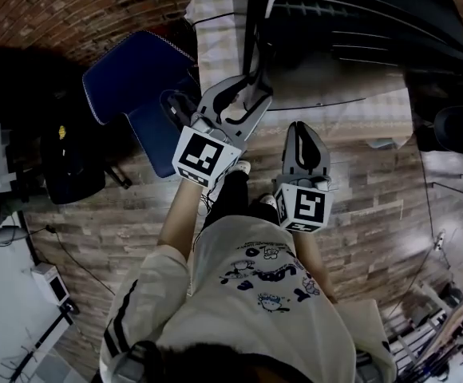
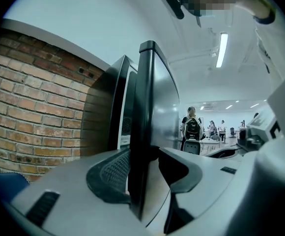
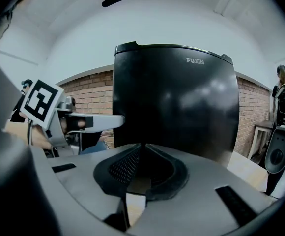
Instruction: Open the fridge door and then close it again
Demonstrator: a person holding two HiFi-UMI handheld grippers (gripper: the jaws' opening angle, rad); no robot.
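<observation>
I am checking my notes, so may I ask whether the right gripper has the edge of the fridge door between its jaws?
Not quite: the left gripper has the edge of the fridge door between its jaws, as the left gripper view shows.

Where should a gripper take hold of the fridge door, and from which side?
Grip the door by its free vertical edge, one jaw on the front face and one behind, coming in level from the edge side. It is a thin upright slab standing ajar from the fridge, and no handle shows.
</observation>
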